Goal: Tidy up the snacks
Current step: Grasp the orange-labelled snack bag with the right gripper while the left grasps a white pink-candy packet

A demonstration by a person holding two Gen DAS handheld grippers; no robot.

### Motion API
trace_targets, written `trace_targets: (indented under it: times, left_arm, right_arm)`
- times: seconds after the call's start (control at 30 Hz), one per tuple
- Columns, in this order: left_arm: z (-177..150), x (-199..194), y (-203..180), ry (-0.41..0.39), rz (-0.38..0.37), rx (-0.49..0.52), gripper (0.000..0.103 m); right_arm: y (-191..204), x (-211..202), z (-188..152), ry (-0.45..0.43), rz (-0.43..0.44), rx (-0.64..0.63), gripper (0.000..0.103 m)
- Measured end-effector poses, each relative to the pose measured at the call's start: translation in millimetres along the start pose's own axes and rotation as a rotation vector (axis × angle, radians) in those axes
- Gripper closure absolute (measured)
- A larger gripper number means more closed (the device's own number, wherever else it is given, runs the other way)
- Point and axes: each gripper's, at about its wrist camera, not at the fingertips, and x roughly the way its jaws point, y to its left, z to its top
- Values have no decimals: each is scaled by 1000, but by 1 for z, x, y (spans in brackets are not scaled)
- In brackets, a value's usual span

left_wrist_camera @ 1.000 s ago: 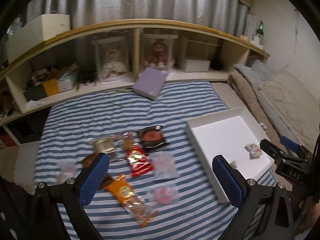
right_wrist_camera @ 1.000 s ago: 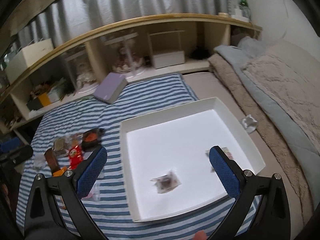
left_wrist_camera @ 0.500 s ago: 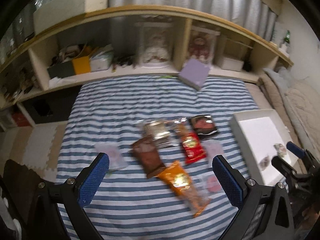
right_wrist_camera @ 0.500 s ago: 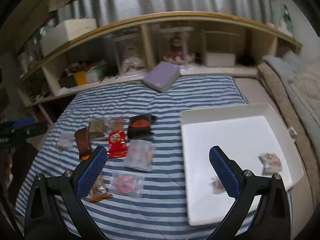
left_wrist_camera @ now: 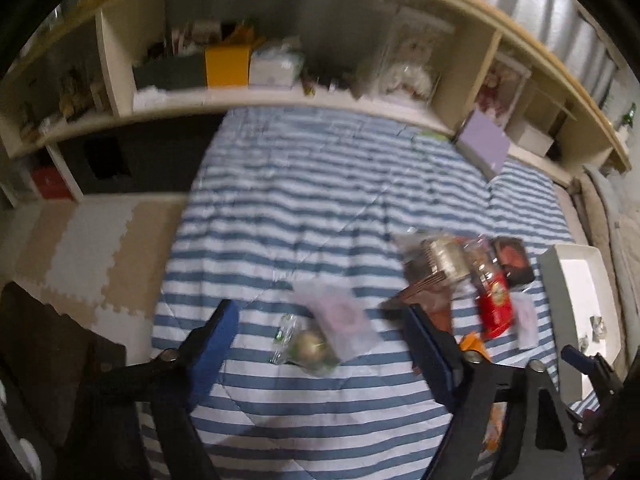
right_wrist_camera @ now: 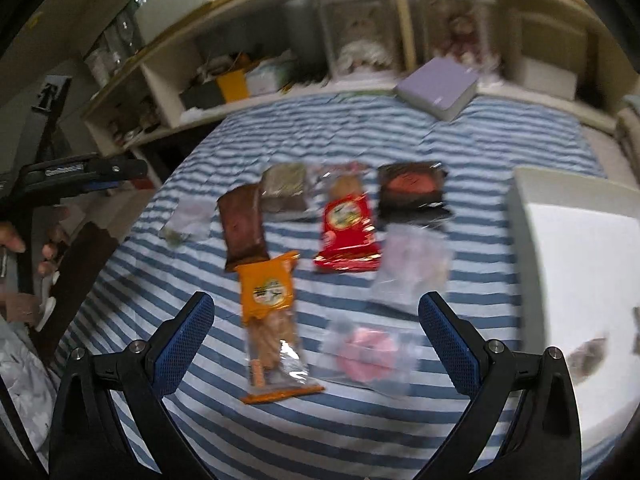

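Several snack packets lie on the striped bedcover (right_wrist_camera: 360,432). My left gripper (left_wrist_camera: 320,344) hangs low over a clear packet with a pale pink round (left_wrist_camera: 340,316) and a wrapped gold-green ball (left_wrist_camera: 310,346). Its jaws are closing, both lie between them, and the pads press on neither. My right gripper (right_wrist_camera: 318,338) stands open above an orange packet (right_wrist_camera: 272,312) and a pink round in clear wrap (right_wrist_camera: 366,354). Beyond are a red packet (right_wrist_camera: 348,232), a brown bar (right_wrist_camera: 242,228) and a dark packet (right_wrist_camera: 412,188). The white tray (right_wrist_camera: 568,280) at right holds small wrapped sweets (right_wrist_camera: 592,352).
A purple box (right_wrist_camera: 438,88) leans at the bed's far edge under a long shelf (left_wrist_camera: 280,96) of boxes and dolls. Foam floor tiles (left_wrist_camera: 80,248) lie left of the bed. A hand (right_wrist_camera: 12,240) shows at the left edge of the right wrist view.
Both views swung left, from the tray to the snacks, and dropped closer to the bed. The left gripper now sits over the leftmost clear packet, with its fingers nearer together.
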Motion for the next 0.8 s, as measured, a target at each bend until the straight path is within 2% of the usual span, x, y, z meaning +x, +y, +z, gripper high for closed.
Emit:
trace_targets:
  times: [0.3, 0.37, 0.47, 0.53, 0.57, 0.6, 0.63, 0.7, 0.8]
  left_arm:
    - [26, 68, 7, 61, -112, -124, 39]
    - [26, 81, 6, 75, -107, -127, 42]
    - [28, 100, 2, 105, -52, -112, 53]
    - [24, 109, 0, 137, -43, -117, 63]
    - [23, 113, 0, 151, -40, -123, 68]
    - [23, 116, 0, 157, -38, -129, 69]
    - [23, 114, -1, 153, -33, -131, 69]
    - [24, 114, -2, 149, -32, -144, 77]
    - [27, 113, -3, 134, -21, -157, 85]
  right_arm:
    - [12, 55, -10, 124, 73, 6, 2]
    - [15, 64, -13, 148, 73, -4, 5]
    - [18, 69, -17, 176, 71, -22, 10]
    - [20, 71, -20, 185, 66, -39, 15]
    - [21, 71, -21, 189, 68, -42, 22]
    - [21, 71, -22, 197, 68, -41, 32]
    - [22, 71, -23, 206, 68, -39, 37]
    - [23, 72, -23, 227, 74, -31, 54]
    - [25, 69, -23, 233, 73, -41, 62]
